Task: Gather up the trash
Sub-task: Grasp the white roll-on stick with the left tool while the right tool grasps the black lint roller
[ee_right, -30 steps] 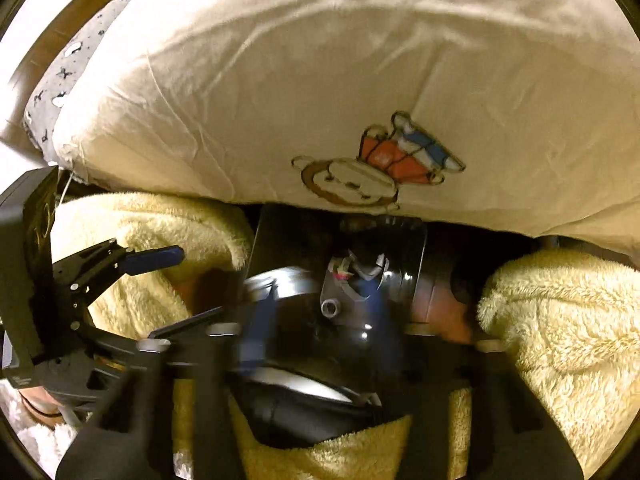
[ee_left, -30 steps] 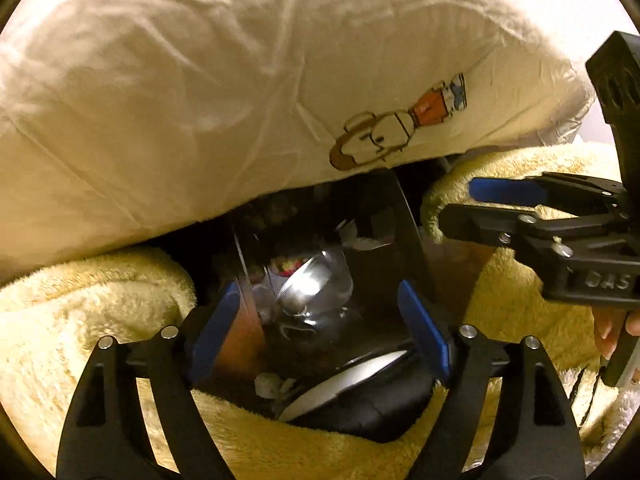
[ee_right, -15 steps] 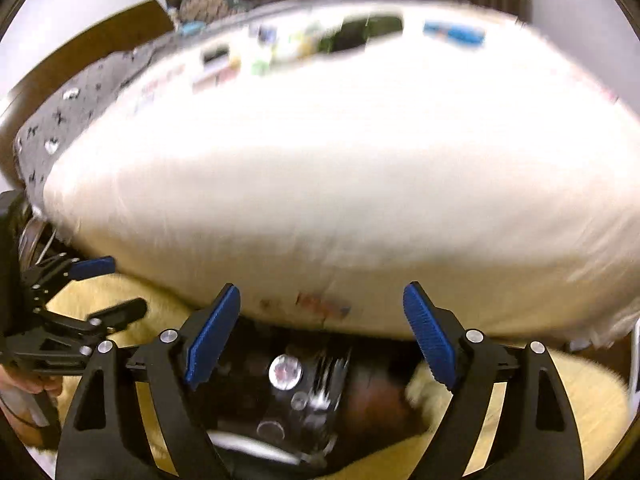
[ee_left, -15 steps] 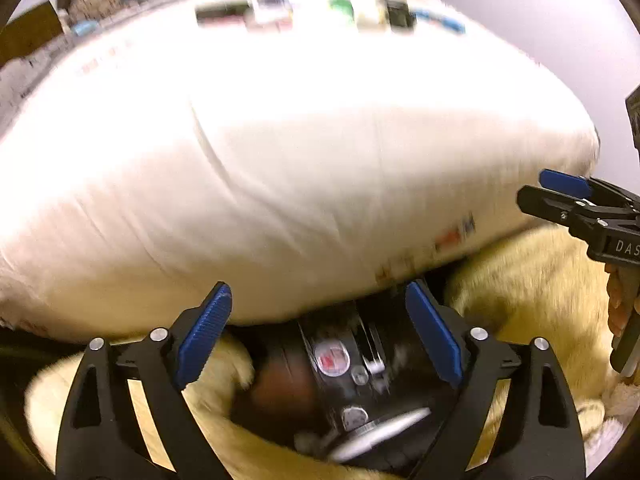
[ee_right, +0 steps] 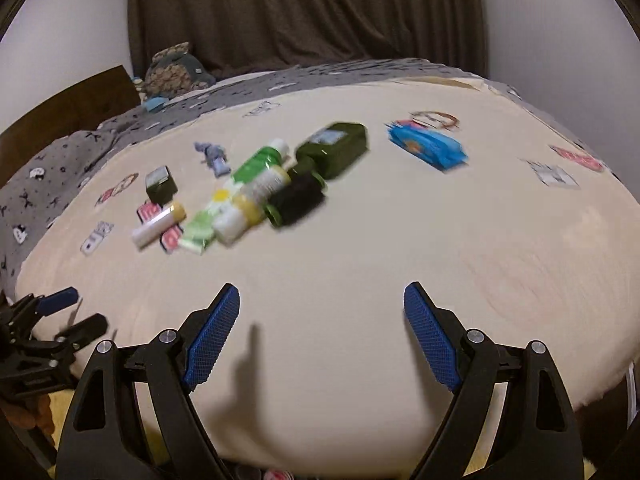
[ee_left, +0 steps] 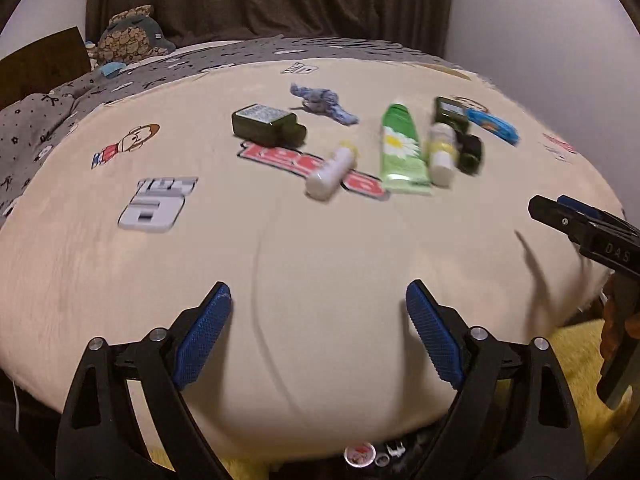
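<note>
Both grippers hover empty over the near edge of a cream cushion, the left gripper and the right gripper each with fingers spread wide, presumably ready for a first grasp. The trash lies clustered on the far half of the cushion, well apart from both: a green tube, two dark green bottles, two small white bottles, a blue packet and a crumpled blue scrap. The tube, one white bottle and one dark bottle touch, so picking from the loose outer pieces looks easiest.
</note>
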The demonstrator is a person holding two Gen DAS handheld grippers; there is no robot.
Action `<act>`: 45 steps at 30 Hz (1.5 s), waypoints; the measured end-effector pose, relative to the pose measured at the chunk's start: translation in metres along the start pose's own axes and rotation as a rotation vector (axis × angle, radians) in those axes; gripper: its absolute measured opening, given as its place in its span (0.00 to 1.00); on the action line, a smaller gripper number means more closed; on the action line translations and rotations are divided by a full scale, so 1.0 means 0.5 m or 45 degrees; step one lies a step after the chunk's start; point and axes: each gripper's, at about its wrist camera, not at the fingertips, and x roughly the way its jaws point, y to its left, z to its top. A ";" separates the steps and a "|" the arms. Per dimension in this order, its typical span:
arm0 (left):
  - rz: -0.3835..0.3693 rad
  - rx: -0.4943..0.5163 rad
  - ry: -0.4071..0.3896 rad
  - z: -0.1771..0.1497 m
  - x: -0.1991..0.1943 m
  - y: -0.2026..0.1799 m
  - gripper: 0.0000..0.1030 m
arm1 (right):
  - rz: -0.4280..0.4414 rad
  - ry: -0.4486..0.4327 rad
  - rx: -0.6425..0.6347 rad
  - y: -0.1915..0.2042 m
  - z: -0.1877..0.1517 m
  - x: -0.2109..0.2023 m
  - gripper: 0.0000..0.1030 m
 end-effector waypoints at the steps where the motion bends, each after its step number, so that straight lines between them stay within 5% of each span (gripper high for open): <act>1: -0.002 -0.006 0.003 0.011 0.010 0.003 0.74 | -0.002 -0.002 -0.002 0.004 0.005 0.009 0.82; 8: -0.032 -0.010 -0.011 0.064 0.061 0.001 0.68 | 0.010 0.005 0.056 0.014 0.059 0.077 0.72; 18: -0.031 0.002 0.009 0.107 0.117 -0.006 0.65 | -0.054 0.072 0.000 0.017 0.089 0.137 0.71; 21: -0.029 -0.001 0.010 0.121 0.131 -0.005 0.57 | -0.060 0.070 -0.016 0.021 0.094 0.146 0.70; 24: -0.008 0.010 0.009 0.129 0.143 -0.004 0.45 | -0.054 0.068 -0.031 0.020 0.094 0.153 0.56; 28: 0.000 0.029 0.006 0.129 0.143 -0.002 0.33 | -0.043 0.048 -0.026 0.017 0.090 0.145 0.49; 36: -0.047 0.014 -0.006 0.102 0.117 0.002 0.18 | -0.040 0.045 -0.068 0.002 0.068 0.104 0.49; 45: -0.088 0.000 -0.043 0.062 0.041 -0.017 0.17 | 0.040 -0.004 -0.127 0.002 0.031 -0.009 0.49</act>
